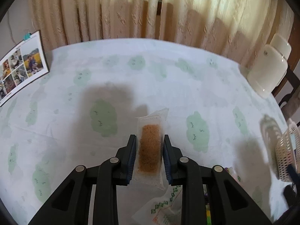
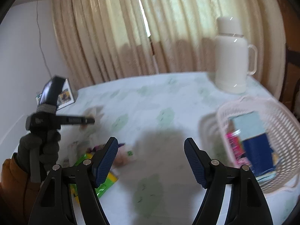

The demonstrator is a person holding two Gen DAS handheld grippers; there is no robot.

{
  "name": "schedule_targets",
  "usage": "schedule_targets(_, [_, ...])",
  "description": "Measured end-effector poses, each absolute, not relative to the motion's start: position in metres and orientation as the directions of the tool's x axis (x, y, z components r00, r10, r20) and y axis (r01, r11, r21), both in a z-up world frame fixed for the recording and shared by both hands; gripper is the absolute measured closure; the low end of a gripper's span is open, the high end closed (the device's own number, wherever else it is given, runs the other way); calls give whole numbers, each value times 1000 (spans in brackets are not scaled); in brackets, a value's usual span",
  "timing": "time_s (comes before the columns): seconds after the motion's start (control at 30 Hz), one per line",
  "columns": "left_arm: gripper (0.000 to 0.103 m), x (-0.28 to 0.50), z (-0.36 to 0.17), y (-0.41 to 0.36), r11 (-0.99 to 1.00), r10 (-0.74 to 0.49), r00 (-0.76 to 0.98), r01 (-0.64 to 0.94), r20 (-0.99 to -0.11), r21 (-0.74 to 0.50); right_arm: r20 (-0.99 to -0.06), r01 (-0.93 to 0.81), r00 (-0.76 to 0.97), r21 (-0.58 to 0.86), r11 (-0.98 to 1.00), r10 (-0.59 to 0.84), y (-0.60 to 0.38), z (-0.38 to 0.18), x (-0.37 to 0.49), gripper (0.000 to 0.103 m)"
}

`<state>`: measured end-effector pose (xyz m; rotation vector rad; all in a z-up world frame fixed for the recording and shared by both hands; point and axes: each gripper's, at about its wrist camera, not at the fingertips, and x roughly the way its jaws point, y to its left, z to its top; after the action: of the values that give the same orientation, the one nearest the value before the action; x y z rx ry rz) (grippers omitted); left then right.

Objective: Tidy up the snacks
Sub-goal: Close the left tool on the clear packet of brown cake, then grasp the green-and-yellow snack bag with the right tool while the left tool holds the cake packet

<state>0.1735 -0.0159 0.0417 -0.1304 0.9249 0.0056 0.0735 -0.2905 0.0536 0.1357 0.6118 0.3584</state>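
Left wrist view shows the left gripper [image 1: 149, 155] clamped across a clear snack packet [image 1: 151, 148], long axis pointing forward, basket [image 1: 286, 150] lying far right, nearer the right gripper [image 2: 151, 161], whose jaws stand apart and empty.

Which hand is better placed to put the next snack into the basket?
Left. Its claw is already shut on a clear packet with a brown snack. The right claw stands open and empty, though the basket lies on its side.

Item: my white perforated plastic basket [image 1: 286, 150], cut off at three o'clock in the left view, motion-blurred in the right.
Item: loose snack packets [image 2: 105, 161] at eight o'clock, too smeared to identify.
Item: printed wrapper [image 1: 165, 208] half hidden beneath my fingers.
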Motion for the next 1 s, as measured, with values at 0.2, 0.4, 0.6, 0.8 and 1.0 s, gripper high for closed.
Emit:
schedule_targets(0.2, [79, 160, 63, -7, 987, -71, 641, -66, -764, -147, -580, -358, 652, 332, 873, 488, -279, 37, 82, 29])
schedule_targets(0.4, [79, 150, 76, -5, 986, -76, 670, -59, -739, -155, -626, -405, 569, 350, 844, 533, -254, 20, 86, 29])
schedule_targets(0.6, [79, 146, 79, 0, 982, -93, 669, -60, -737, -178, -698, -413, 506, 321, 852, 507, -229, 5, 93, 29])
schedule_targets(0.8, [79, 142, 82, 2, 979, -108, 674, -53, -731, -194, -716, -448, 459, 326, 833, 527, -209, 5, 105, 29])
schedule_targets(1.0, [79, 140, 84, 3, 979, -106, 678, -58, -728, -196, -723, -512, 413, 319, 798, 554, -197, 5, 90, 29])
